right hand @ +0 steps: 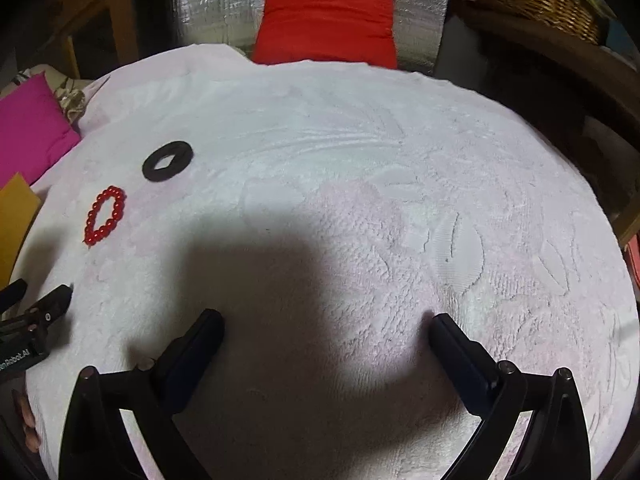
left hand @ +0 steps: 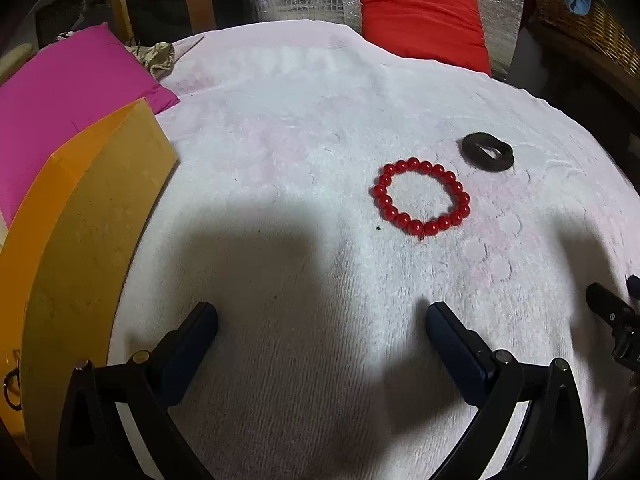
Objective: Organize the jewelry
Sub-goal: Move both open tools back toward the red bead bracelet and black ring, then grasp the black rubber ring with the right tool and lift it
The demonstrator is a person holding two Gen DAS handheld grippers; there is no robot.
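A red bead bracelet (left hand: 421, 198) lies flat on the pale pink towel (left hand: 304, 128), ahead and right of my left gripper (left hand: 322, 320). Just beyond it rests a black band bracelet (left hand: 487, 151). My left gripper stands open over bare towel, nothing between its fingers. An orange box (left hand: 88, 216) sits at its left side. In the right wrist view the red bead bracelet (right hand: 105, 214) and the black band bracelet (right hand: 167, 161) lie far to the left. My right gripper (right hand: 326, 322) is open above empty towel (right hand: 400, 168).
A magenta cushion (left hand: 68, 92) lies at the far left and a red cushion (left hand: 422, 20) beyond the towel. A wicker basket (right hand: 532, 0) stands at the back right. The other gripper's tip (right hand: 52, 300) shows at the left edge of the right wrist view.
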